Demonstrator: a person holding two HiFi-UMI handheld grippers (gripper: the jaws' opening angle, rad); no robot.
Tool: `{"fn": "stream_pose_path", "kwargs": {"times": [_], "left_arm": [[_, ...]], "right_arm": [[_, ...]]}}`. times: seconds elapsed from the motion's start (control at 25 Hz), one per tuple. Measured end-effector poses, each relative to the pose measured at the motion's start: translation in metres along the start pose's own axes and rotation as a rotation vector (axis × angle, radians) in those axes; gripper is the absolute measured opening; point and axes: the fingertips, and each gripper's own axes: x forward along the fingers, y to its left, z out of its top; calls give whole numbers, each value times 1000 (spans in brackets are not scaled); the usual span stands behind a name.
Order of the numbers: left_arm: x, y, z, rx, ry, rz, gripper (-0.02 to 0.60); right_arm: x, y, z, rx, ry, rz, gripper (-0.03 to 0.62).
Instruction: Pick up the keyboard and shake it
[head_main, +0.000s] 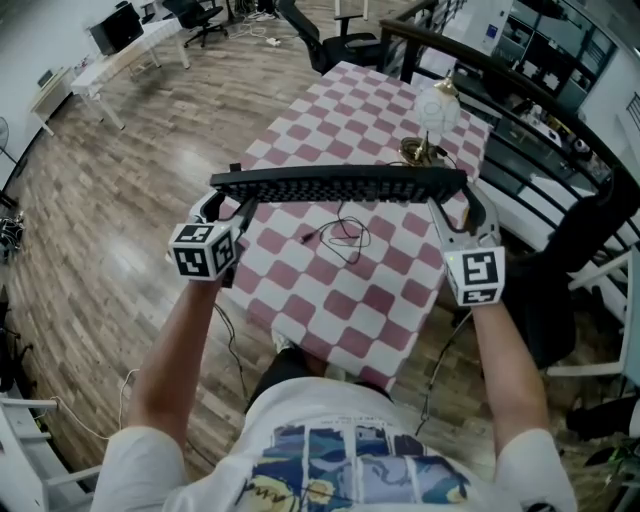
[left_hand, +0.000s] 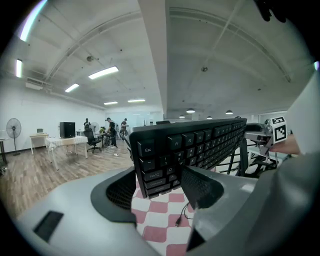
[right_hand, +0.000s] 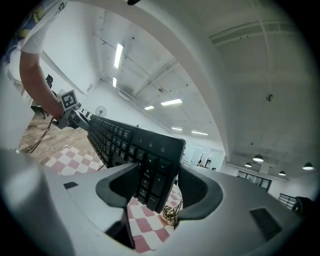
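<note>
Black plastic keyboard held above red-and-white chequered counter, ends pinched in jaws of left gripper and right gripper

Behind keyboard: lamp, perhaps; loose cable beneath.

we see bright, even indoor light, ceiling strip lights glowing white in both gripper views, pale sheen on the wood floor, shadows soft, we note strong fisheye bending, black vignette corners, head view fairly sharp
</note>
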Motion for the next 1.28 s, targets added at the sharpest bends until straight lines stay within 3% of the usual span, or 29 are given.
{"fn": "stream_pose_path", "kwargs": {"times": [0.56, 1.28], "left_arm": [[-41, 4, 73, 81, -177, 38, 276], [-77, -3, 149, 180, -368, 77, 276]], "right_arm": [[-27, -15, 71, -113, -126, -105, 234], [-52, -37, 128, -188, -221, -195, 222]]}}
